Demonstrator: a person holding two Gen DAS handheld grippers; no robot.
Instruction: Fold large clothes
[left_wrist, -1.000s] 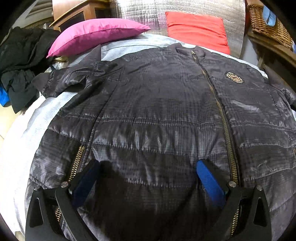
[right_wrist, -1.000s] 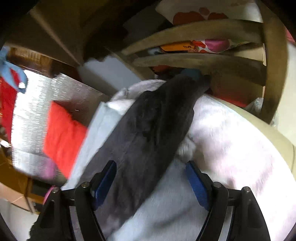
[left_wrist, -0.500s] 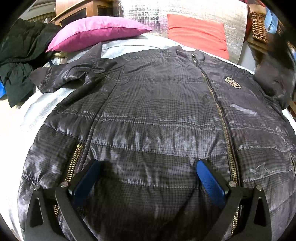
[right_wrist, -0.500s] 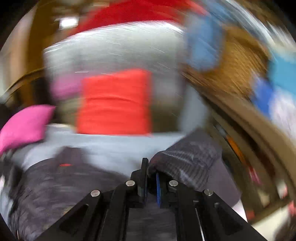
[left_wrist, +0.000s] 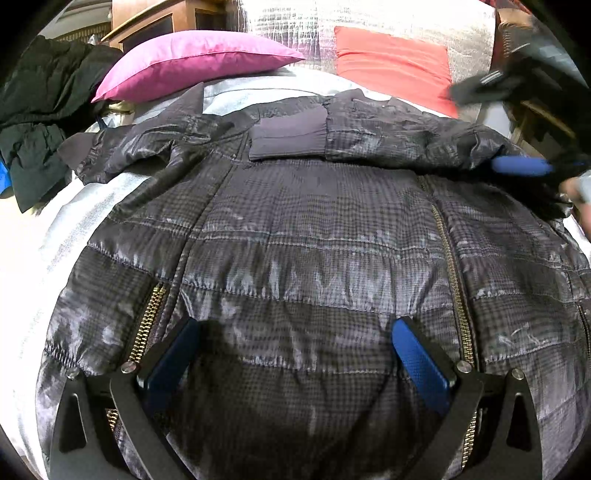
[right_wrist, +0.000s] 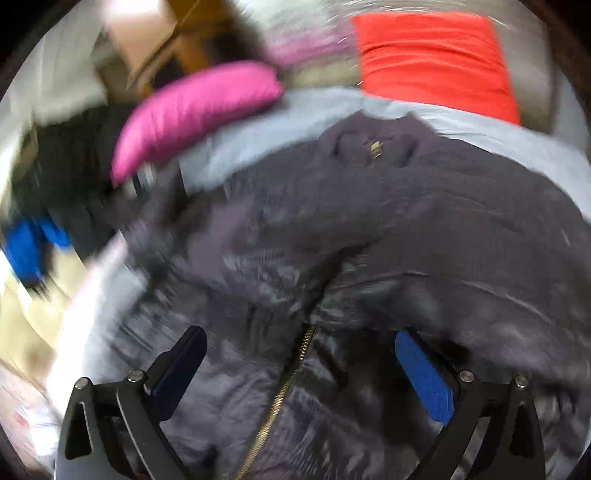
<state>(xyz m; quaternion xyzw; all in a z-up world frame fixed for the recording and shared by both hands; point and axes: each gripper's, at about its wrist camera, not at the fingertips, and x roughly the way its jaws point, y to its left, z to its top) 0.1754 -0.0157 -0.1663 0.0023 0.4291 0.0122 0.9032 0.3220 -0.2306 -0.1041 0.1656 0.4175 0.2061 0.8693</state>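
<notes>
A: Quilted jacket (left_wrist: 317, 236) lies front-up on the grey bed sheet (left_wrist: 74, 206), and its right sleeve (left_wrist: 388, 136) now sits folded across the chest; a second ago it hung off the bed's side.

B: Your grippers?

A: My right gripper (right_wrist: 299, 369) is opening, nothing between the jaws. My left gripper (left_wrist: 291, 354) hovers spread over the hem, empty.

B: Next?

A: Probably the left sleeve (left_wrist: 122, 155), near the magenta pillow (left_wrist: 195, 62).
</notes>
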